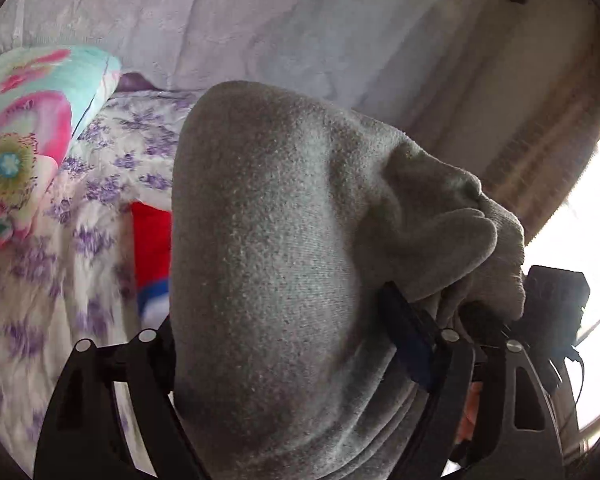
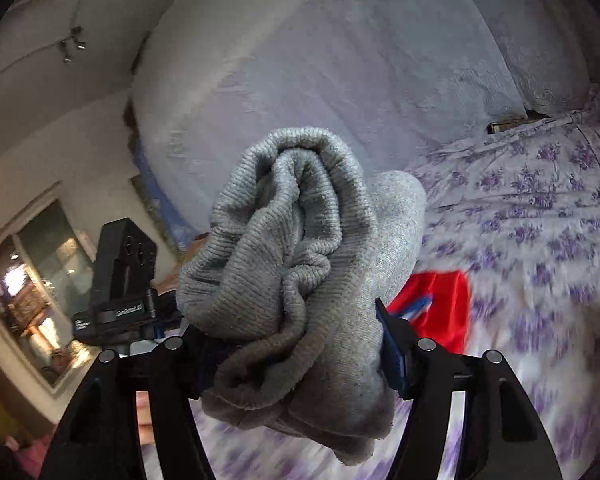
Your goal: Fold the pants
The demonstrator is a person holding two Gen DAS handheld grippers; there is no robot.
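The grey knit pants (image 1: 276, 248) fill the middle of the left wrist view, draped over and between the fingers of my left gripper (image 1: 292, 344), which is shut on them; the fingertips are hidden by cloth. In the right wrist view my right gripper (image 2: 300, 344) is shut on a bunched ribbed end of the same pants (image 2: 292, 248), held above the bed. The other gripper's black body (image 2: 120, 280) shows at left, close by. The rest of the pants hangs out of sight.
A bed with a white, purple-flowered sheet (image 2: 540, 216) lies below. A red garment (image 2: 440, 304) lies on it, also in the left wrist view (image 1: 152, 248). A colourful floral pillow (image 1: 32, 128) sits at left. A pale curtain (image 1: 300, 20) hangs behind.
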